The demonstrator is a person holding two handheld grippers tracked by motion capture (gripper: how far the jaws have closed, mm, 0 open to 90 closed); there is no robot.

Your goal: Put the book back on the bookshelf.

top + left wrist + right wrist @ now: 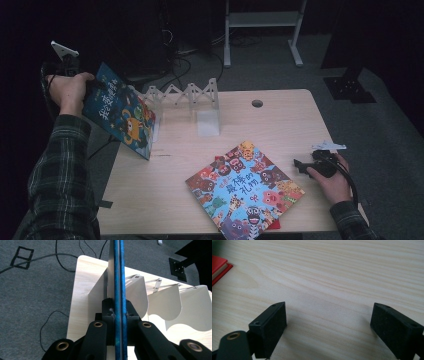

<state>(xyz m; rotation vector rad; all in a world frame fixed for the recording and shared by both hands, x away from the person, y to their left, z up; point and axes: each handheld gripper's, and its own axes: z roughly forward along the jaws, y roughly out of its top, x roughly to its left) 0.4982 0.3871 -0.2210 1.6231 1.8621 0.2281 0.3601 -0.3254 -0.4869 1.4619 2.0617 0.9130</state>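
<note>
My left gripper (96, 86) is shut on a blue picture book (122, 114) and holds it upright in the air over the table's left edge, next to the left end of a white zigzag book rack (187, 96). In the left gripper view the book (118, 270) runs edge-on between the closed jaws of the gripper (118, 312), with the rack's white dividers (136, 293) just to its right. A second, colourful picture book (245, 190) lies flat at the table's front, on top of a red book (275, 225). My right gripper (301, 165) rests open on the table to that book's right, nothing between its pads (272, 327).
The light wooden table (165, 185) has a round cable hole (257, 103) at the back right. The red book's corner (218, 267) lies ahead and to the left of the right jaws. Cables (60, 257) trail over the grey carpet, and a white metal frame (262, 30) stands behind the table.
</note>
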